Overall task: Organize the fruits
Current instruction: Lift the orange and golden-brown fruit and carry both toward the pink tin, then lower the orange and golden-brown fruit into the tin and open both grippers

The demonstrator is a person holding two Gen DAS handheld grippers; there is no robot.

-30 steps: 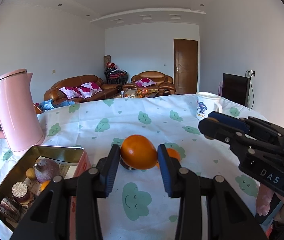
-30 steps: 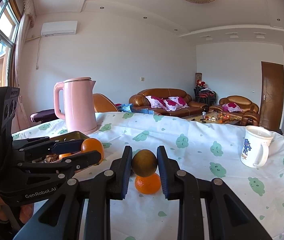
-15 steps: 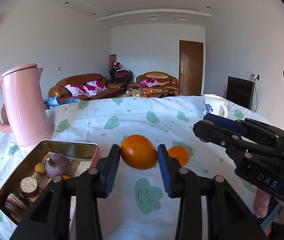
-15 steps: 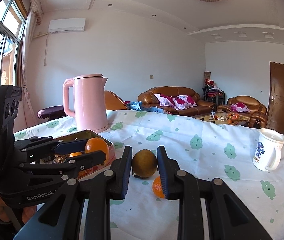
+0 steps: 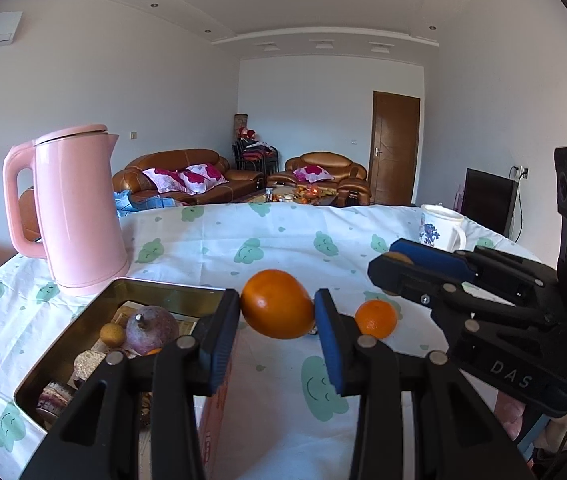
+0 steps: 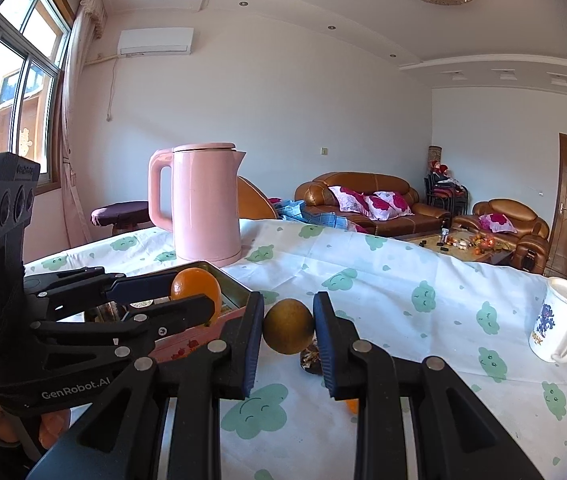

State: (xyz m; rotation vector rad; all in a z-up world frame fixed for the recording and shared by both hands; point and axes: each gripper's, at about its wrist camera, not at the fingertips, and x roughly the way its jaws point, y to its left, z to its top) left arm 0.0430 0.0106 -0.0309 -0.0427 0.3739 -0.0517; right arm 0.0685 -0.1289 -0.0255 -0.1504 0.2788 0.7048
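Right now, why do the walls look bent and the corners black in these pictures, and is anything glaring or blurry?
Left wrist view: the fisheye lens bows the ceiling and walls and blackens the corners; the orange in the left tongs is sharp and evenly lit. Right wrist view: same bending; the window is bright with daylight, yet the brownish-green fruit in the right tongs stays crisp.

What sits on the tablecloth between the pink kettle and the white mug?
In the left wrist view, only bare tablecloth with green cloud prints lies between pink kettle and white mug.
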